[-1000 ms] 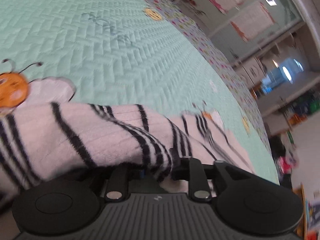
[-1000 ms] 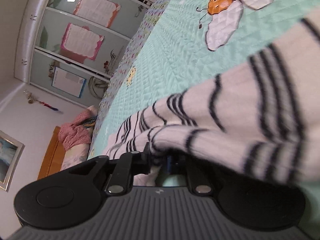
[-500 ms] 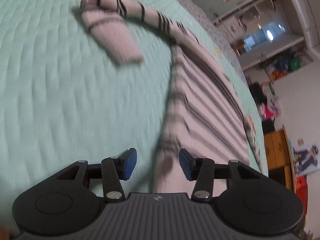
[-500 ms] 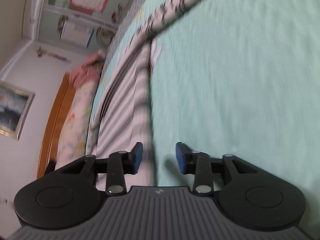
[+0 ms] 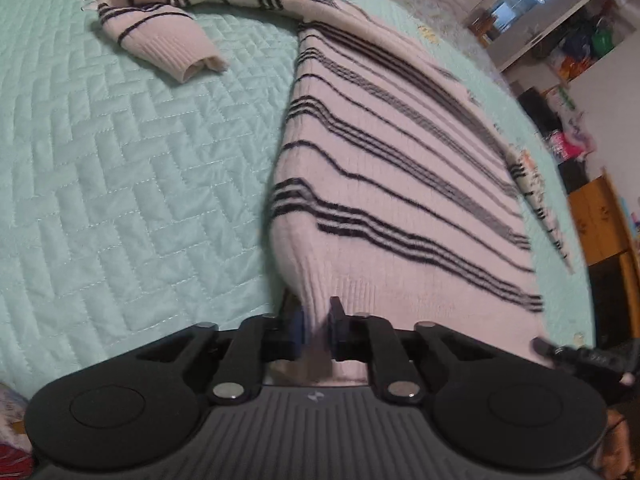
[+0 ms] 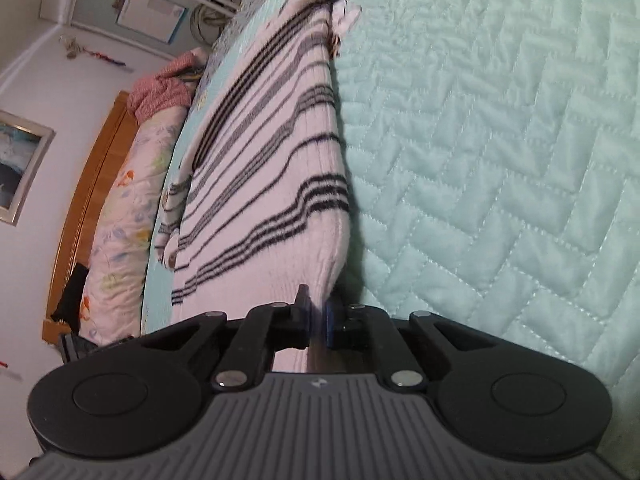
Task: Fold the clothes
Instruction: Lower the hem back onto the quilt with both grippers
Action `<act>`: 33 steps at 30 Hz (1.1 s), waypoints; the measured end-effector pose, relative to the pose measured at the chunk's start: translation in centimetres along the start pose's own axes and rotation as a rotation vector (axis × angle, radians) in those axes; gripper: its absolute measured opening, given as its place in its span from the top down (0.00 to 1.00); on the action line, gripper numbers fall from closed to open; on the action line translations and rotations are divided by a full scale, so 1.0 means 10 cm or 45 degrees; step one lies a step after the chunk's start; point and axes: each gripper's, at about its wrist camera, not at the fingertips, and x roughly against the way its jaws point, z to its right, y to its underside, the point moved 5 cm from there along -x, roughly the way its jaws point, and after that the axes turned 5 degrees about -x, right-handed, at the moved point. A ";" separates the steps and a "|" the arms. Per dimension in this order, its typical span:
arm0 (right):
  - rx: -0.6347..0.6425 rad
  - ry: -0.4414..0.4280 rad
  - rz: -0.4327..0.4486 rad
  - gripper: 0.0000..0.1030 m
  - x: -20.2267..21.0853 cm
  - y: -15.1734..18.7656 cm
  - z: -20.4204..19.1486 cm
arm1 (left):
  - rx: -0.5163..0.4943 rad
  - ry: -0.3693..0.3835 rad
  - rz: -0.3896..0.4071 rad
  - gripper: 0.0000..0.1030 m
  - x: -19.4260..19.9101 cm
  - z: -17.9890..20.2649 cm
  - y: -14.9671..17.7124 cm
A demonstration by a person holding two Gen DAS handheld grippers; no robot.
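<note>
My left gripper (image 5: 316, 320) and right gripper (image 6: 316, 314) are closing on the sweater (image 5: 400, 168) hem's corners. These shallow bites could slip when I lift.

A mint quilted bedspread (image 5: 120, 168), a wooden headboard (image 6: 92, 184) and a floral pillow (image 6: 124, 208)

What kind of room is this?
Probably a bedroom: a mint-green quilted bedspread covers a bed with a wooden headboard and floral pillow; a striped knit sweater lies on it.
</note>
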 end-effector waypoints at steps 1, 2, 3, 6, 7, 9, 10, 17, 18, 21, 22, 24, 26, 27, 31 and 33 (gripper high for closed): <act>0.008 0.022 0.013 0.94 0.03 -0.02 0.00 | -0.019 -0.032 0.002 0.88 -0.01 -0.01 0.01; 0.022 0.048 0.020 0.94 0.03 -0.03 0.02 | -0.046 -0.047 0.010 0.88 -0.02 -0.01 0.04; 0.041 0.078 0.021 0.95 0.03 -0.05 0.05 | -0.070 -0.062 0.017 0.88 -0.02 -0.02 0.06; 0.066 0.086 0.022 0.96 0.03 -0.05 0.09 | -0.093 -0.083 0.035 0.87 0.02 0.01 0.09; 0.073 0.089 0.028 0.96 0.04 -0.04 0.08 | -0.088 -0.082 0.037 0.87 0.03 0.00 0.09; 0.069 0.088 0.038 0.96 0.05 -0.04 0.08 | -0.069 -0.065 0.043 0.86 0.06 -0.01 0.09; 0.043 0.076 0.042 0.95 0.06 -0.05 0.10 | -0.057 -0.051 0.047 0.82 0.07 -0.02 0.09; 0.128 0.190 0.114 0.84 0.19 0.01 -0.08 | -0.090 -0.153 0.162 0.72 0.44 0.04 0.27; 0.225 0.252 0.151 0.79 0.23 0.05 -0.18 | -0.128 -0.136 0.166 0.70 0.49 0.11 0.33; 0.640 0.403 0.244 0.77 0.29 0.31 -0.57 | -0.136 0.032 0.144 0.64 0.57 0.31 0.52; 0.754 0.397 0.240 0.77 0.27 0.42 -0.70 | -0.111 0.106 0.122 0.63 0.54 0.38 0.58; 0.919 0.295 0.166 0.78 0.16 0.67 -0.92 | -0.083 0.222 0.056 0.63 0.41 0.52 0.67; 1.023 0.210 0.062 0.78 -0.04 0.89 -1.05 | -0.095 0.258 0.012 0.63 0.28 0.68 0.71; 1.048 0.180 0.010 0.78 -0.14 0.96 -1.09 | -0.099 0.269 -0.006 0.63 0.21 0.75 0.72; 1.075 0.165 -0.113 0.79 -0.46 1.05 -1.09 | -0.054 0.321 -0.114 0.63 -0.03 0.89 0.75; 1.125 0.216 -0.091 0.79 -0.52 1.02 -1.07 | -0.026 0.306 -0.138 0.63 -0.09 0.87 0.75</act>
